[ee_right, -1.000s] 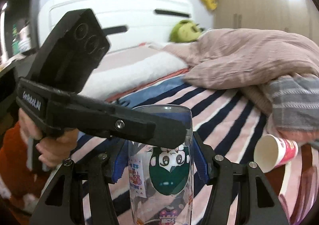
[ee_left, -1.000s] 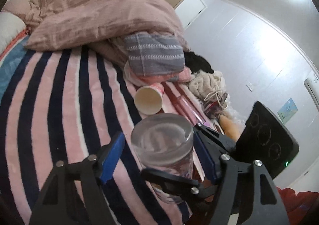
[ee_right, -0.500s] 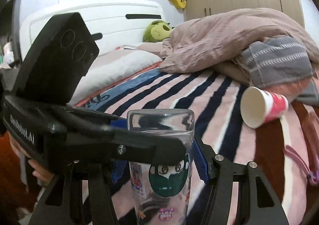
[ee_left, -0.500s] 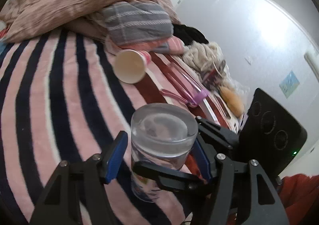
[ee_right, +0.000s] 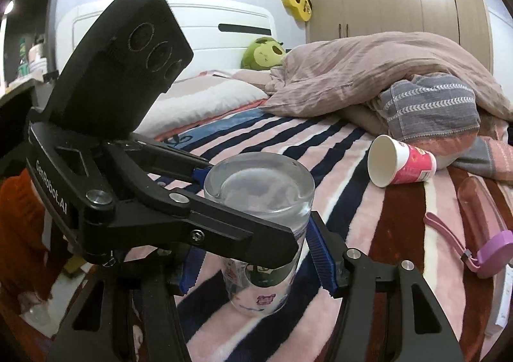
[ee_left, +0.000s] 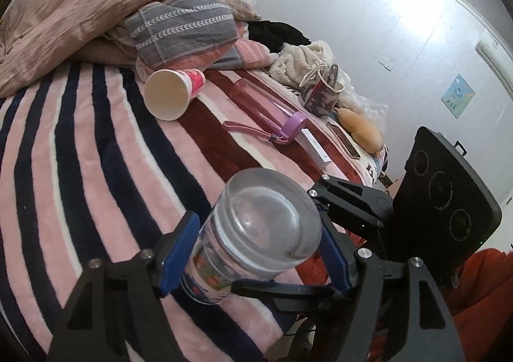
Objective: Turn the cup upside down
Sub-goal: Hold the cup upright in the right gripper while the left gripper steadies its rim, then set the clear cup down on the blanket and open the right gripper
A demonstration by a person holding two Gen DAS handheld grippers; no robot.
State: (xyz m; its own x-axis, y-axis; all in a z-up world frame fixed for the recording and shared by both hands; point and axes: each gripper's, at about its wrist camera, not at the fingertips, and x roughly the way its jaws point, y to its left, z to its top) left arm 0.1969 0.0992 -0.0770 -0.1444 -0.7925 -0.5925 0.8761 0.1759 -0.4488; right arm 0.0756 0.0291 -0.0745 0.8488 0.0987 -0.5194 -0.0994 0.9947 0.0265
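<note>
The clear glass cup with cartoon stickers (ee_left: 256,234) stands upside down on the pink blanket with navy stripes (ee_left: 80,153), its thick base up and its mouth down on the fabric. My left gripper (ee_left: 259,253) has its 2 blue-padded fingers (ee_left: 178,254) on both sides of the cup, approx. at mid height; the left pad looks touching the glass, but for the right pad I cannot tell if it presses or only stands beside. My right gripper (ee_right: 256,259) comes from another side, and its 2 blue pads (ee_right: 320,256) stand a little apart from the glass wall, so it is spread, not pinching. In the right wrist view the black arm of the left gripper crosses in front of the cup (ee_right: 263,224). Further on the blanket lies a white paper cup with red print (ee_left: 171,94) on its side, and near it a pink transparent bottle with purple strap (ee_left: 266,112). Behind are a crumpled beige-pink duvet (ee_left: 96,9) and a grey patterned folded cloth (ee_left: 182,28).
</note>
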